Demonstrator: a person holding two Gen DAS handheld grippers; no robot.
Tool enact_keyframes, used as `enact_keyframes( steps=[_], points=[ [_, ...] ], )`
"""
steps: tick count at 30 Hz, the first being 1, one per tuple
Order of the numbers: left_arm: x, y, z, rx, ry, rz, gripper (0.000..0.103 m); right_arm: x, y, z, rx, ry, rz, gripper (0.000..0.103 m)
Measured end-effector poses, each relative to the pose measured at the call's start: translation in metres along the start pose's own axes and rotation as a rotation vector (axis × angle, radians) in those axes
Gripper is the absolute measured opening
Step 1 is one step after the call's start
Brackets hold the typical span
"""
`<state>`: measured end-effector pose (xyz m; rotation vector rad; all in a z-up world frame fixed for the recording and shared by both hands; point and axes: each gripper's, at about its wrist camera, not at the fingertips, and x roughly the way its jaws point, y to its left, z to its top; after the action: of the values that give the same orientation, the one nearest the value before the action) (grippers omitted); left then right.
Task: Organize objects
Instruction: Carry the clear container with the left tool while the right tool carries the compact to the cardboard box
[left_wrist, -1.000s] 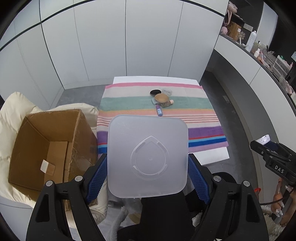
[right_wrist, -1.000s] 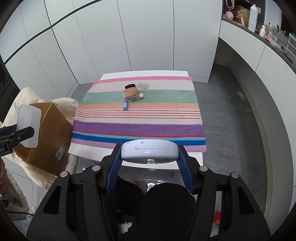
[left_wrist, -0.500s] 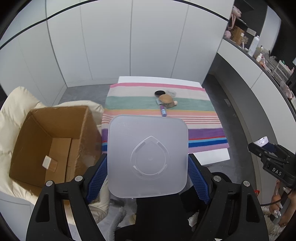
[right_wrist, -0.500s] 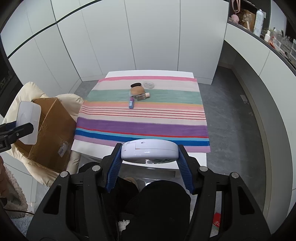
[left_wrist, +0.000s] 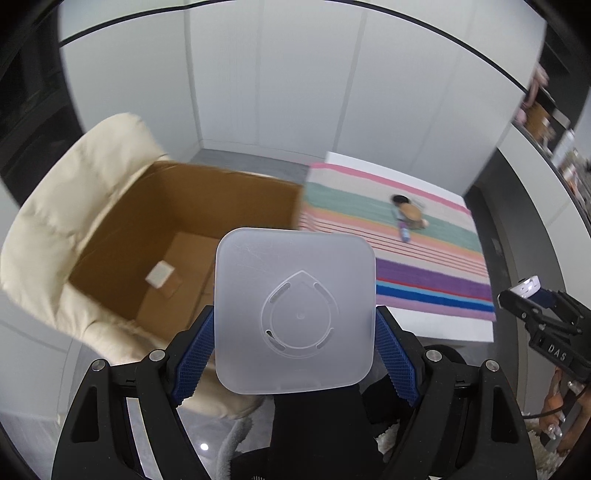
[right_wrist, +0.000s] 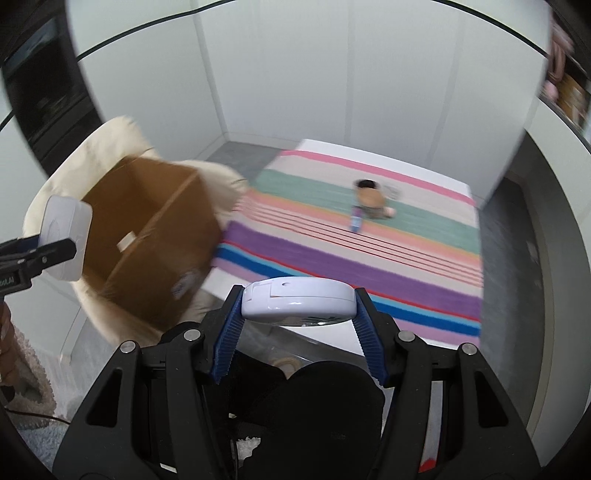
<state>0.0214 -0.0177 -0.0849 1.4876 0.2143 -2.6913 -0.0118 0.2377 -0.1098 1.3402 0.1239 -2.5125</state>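
Note:
My left gripper (left_wrist: 294, 325) is shut on a frosted square plastic container (left_wrist: 295, 310), its blue pads pressing both sides. It hangs over the near edge of an open cardboard box (left_wrist: 177, 229). My right gripper (right_wrist: 297, 306) is shut on a flat round white case (right_wrist: 297, 301), held off the near edge of the striped cloth (right_wrist: 388, 254). A small cluster of cosmetics (right_wrist: 369, 203) lies far back on the cloth, blurred. The left gripper and its container (right_wrist: 64, 236) show at the left edge of the right wrist view, and the right gripper (left_wrist: 532, 295) at the right edge of the left wrist view.
The box sits on a cream padded cushion (left_wrist: 74, 206), left of the white table (left_wrist: 443, 332). A white label (left_wrist: 159, 275) lies on the box floor. White cabinet walls (left_wrist: 295, 92) stand behind. A counter with clutter (left_wrist: 554, 140) runs along the right.
Both grippers have swung left and rolled; the box has moved toward the centre of both views and the striped table to the right. Both grips hold unchanged.

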Motion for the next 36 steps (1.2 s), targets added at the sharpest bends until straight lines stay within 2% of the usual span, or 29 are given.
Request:
enact_keyframes(
  steps=[9,16,24,31,36],
  points=[
    [-0.02,0.086,-0.034,-0.154,-0.014,0.101,0.083,0.023,0.106,0.012,-0.193,0.031,0.135,0.06],
    [-0.029,0.127,-0.052,-0.227,-0.019,0.139,0.083,0.034,0.174,0.008,-0.329,0.052,0.206,0.06],
    [-0.023,0.131,-0.05,-0.213,-0.018,0.141,0.083,0.038,0.196,0.006,-0.378,0.071,0.217,0.06],
    [-0.003,0.141,-0.036,-0.255,0.003,0.105,0.083,0.059,0.202,0.018,-0.384,0.079,0.214,0.06],
    [0.022,0.148,-0.015,-0.239,-0.015,0.147,0.083,0.092,0.218,0.037,-0.383,0.09,0.224,0.06]
  ],
)
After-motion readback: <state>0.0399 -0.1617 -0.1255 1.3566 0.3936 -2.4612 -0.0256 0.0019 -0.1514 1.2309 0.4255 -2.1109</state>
